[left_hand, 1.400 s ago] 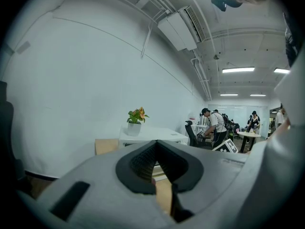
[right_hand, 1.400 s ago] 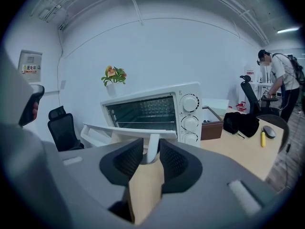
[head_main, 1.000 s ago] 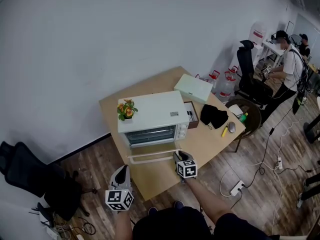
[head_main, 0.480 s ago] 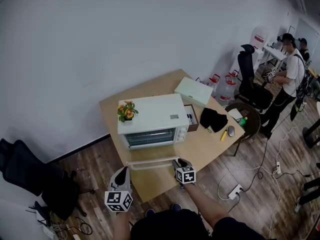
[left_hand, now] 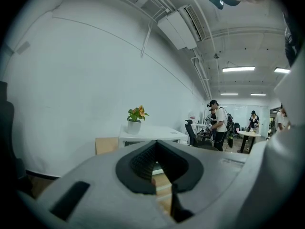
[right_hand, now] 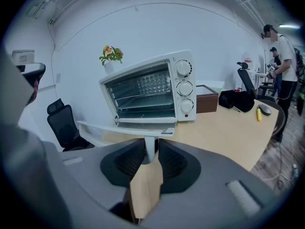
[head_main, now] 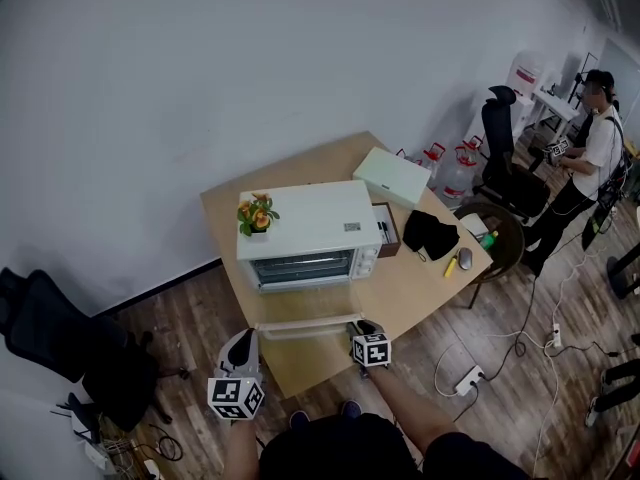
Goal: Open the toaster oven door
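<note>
A white toaster oven (head_main: 305, 230) stands on the wooden table (head_main: 420, 288), its glass door (head_main: 300, 320) folded down flat toward me. My right gripper (head_main: 357, 326) is at the right end of the door's white handle. In the right gripper view the handle's post (right_hand: 149, 146) sits between the dark pads (right_hand: 129, 160) of that gripper (right_hand: 151, 152), whose jaws are closing on it, and the oven's (right_hand: 147, 92) racks show. My left gripper (head_main: 242, 341) hangs off the table's front left edge, shut and holding nothing. In its own view, the left gripper (left_hand: 156, 144) faces the oven (left_hand: 152, 133).
A potted plant (head_main: 256, 214) sits on the oven. A pale green box (head_main: 392, 176), a brown box (head_main: 385, 230), a black cloth (head_main: 430, 233), a yellow marker (head_main: 450, 264) and a mouse (head_main: 465, 258) lie to the right. Black chairs (head_main: 60, 343) stand nearby. A person (head_main: 595, 148) stands at the far right.
The door handle and my right gripper have come slightly lower and nearer to me. The left gripper has barely moved.
</note>
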Available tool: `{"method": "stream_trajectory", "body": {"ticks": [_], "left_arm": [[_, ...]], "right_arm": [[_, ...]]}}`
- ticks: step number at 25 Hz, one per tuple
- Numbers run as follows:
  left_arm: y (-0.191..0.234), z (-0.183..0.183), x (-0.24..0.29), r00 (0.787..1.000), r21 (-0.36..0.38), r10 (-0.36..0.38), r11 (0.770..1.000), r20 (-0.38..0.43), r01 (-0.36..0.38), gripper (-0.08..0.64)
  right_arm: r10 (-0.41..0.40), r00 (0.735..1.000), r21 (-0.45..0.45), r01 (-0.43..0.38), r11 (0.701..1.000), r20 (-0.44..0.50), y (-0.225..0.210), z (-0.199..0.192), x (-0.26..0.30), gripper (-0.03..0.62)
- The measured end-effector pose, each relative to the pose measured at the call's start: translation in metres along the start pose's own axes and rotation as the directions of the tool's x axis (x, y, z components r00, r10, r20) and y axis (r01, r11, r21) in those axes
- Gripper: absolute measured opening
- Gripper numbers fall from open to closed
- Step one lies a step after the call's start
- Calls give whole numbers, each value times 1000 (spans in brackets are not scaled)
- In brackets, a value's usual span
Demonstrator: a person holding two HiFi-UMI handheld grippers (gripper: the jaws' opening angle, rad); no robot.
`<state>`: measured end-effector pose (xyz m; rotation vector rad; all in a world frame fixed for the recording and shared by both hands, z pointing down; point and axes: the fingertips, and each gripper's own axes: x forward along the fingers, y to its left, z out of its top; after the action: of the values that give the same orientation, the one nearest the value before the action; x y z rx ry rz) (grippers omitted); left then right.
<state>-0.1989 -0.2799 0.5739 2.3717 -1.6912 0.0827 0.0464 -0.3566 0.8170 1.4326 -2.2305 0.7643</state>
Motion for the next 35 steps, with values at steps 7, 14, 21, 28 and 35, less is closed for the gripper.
{"method": "stream_trajectory", "body": {"ticks": [7,14,21,28,35], "left_arm": [[0,-2,-2,1000,2,9,1000,-3,-9,-2],[5,2,-5,999,7,32,999,6,-33,-2],[9,-4,-8,999,22,53,998,-8,-53,-2],[9,-10,-8,998,20,56,998,-19,-56,-2],[4,-15,-11,998,17,46,999,-41,-45,-2]], "right_arm": [[-1,1000,-1,1,1000,-24,-2,-16,4,104],[6,998,-12,-7,1000,-62,-4,-36,13,107],[-2,995,1,2,1000,-97,-6,-53,20,107],[7,995,14,-5,1000,-96,-9,-64,26,109],[17,997,9,-16,1000,-71,-11,-76,30,111]]}}
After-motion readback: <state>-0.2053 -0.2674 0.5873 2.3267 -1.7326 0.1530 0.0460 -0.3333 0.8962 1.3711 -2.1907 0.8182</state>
